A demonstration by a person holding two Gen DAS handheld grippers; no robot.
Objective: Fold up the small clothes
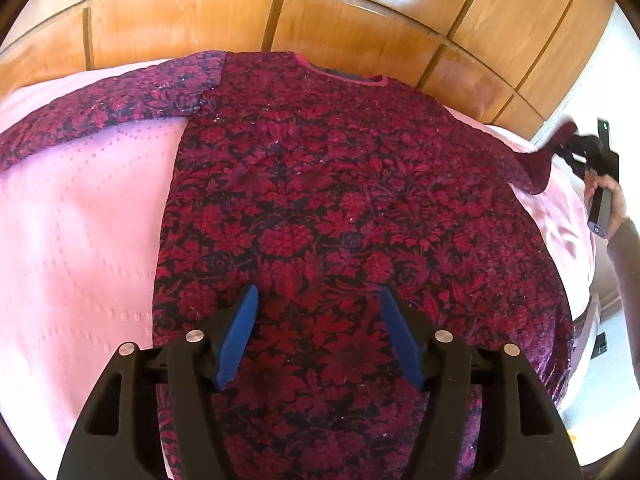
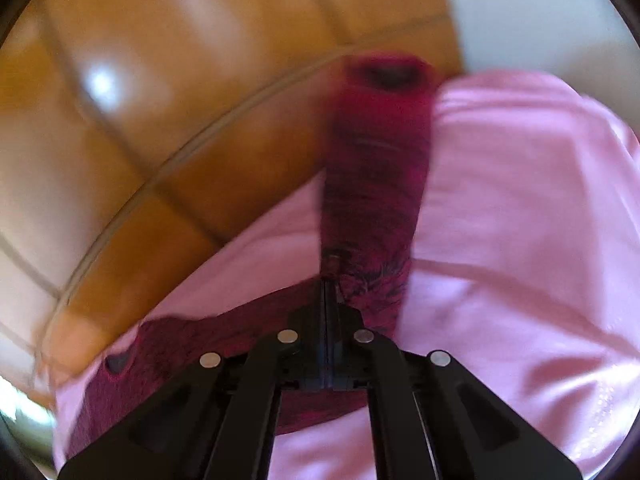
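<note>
Left wrist view: a dark floral top (image 1: 320, 200) in crimson and navy lies spread flat, front up, across a bed covered with a pale pink quilted bedspread (image 1: 80, 240). Its pink-trimmed neckline (image 1: 344, 74) points toward a glossy wooden wardrobe (image 1: 240, 8) behind the bed. One long sleeve (image 1: 100, 116) stretches out flat to the left side of the frame. The left gripper (image 1: 316, 316) hangs over the lower body of the top, its blue fingers (image 1: 240, 332) spread wide apart with nothing between them. At the right edge of the frame, the opposite sleeve (image 1: 540, 164) is lifted off the bedspread, its end pinched by the right gripper (image 1: 576, 148), which a hand (image 1: 612, 200) in a dark cuff holds by the handle.

Right wrist view: the picture is smeared by motion blur. The right gripper (image 2: 329, 276) is fully closed, its fingers pressed together on the fabric of the top's sleeve (image 2: 376, 184). The sleeve runs up and away from the fingertips, ending in an open, crimson-edged cuff (image 2: 386, 74). More of the floral cloth trails off to the lower left beneath the gripper. The pink bedspread (image 2: 520, 240) fills the right side, and the wooden wardrobe panels (image 2: 140, 120) fill the left.
</note>
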